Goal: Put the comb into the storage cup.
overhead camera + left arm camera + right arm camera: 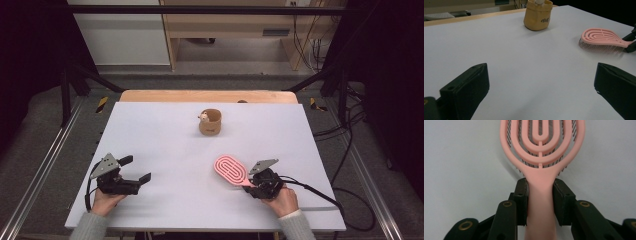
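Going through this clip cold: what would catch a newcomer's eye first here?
The pink hairbrush stands out, lying bristles down on the white table toward its near right, with the right gripper closed on its handle. Next comes the tan fabric pot with a small figure peeking out, standing alone near the far middle of the table. At the near left, the left gripper rests with jaws wide open, holding nothing.

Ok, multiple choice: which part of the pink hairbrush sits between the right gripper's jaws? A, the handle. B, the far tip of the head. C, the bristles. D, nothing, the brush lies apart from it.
A: in the right gripper view, the right gripper has both black pads pressed against the sides of the pink hairbrush at its handle, just below the head.
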A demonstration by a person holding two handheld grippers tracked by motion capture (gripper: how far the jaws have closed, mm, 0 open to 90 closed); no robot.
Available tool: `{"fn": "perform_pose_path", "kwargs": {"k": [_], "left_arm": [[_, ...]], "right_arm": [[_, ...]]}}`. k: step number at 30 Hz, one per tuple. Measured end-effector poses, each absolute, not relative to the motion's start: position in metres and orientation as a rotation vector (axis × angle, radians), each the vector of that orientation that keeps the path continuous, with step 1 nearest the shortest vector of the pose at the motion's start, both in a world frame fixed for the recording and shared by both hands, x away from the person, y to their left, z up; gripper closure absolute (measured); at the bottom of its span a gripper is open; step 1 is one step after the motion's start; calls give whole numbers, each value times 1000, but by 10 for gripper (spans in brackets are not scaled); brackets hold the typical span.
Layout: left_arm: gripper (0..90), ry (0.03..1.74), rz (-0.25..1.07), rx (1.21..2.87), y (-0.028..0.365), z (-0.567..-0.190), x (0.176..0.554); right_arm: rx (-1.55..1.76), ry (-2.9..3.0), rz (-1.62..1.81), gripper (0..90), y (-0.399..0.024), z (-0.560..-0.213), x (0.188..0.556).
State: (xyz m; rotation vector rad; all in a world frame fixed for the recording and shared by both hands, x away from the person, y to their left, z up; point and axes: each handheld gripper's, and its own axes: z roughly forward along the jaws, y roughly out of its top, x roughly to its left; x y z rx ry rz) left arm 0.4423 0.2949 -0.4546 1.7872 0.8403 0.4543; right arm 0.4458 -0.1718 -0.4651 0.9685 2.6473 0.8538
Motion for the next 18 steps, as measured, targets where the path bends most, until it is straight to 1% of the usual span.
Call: {"fn": "perform_pose_path", "kwargs": {"k": [18], "left_arm": [[0, 840, 455, 1785, 295, -454, 442]], "right_arm": [[1011, 2657, 858, 699, -172, -463, 446]]}}
